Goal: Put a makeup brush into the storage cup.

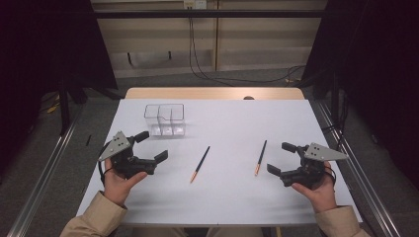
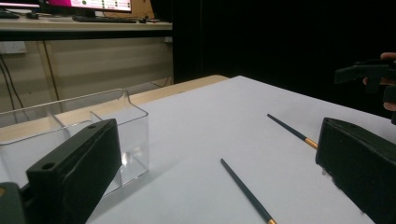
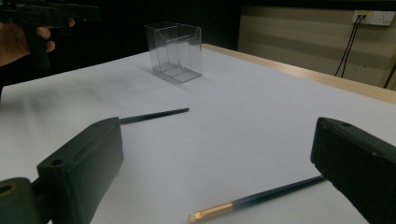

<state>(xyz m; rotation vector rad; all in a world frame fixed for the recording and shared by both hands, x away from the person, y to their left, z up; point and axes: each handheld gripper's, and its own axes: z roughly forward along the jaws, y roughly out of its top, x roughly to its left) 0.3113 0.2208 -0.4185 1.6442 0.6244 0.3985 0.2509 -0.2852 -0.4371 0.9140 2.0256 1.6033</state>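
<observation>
Two dark thin brushes with gold ferrules lie on the white table. One brush rests near the middle, the other brush to its right. A clear plastic compartment box stands at the back left. My left gripper hovers open just in front of the box, nothing between its jaws. My right gripper is open too, beside the right brush, whose gold end lies between its jaws in the right gripper view.
The white table has bare room in front and at the back right. A wooden strip runs along its far edge. Cables hang on the wall behind. Metal rails flank both sides.
</observation>
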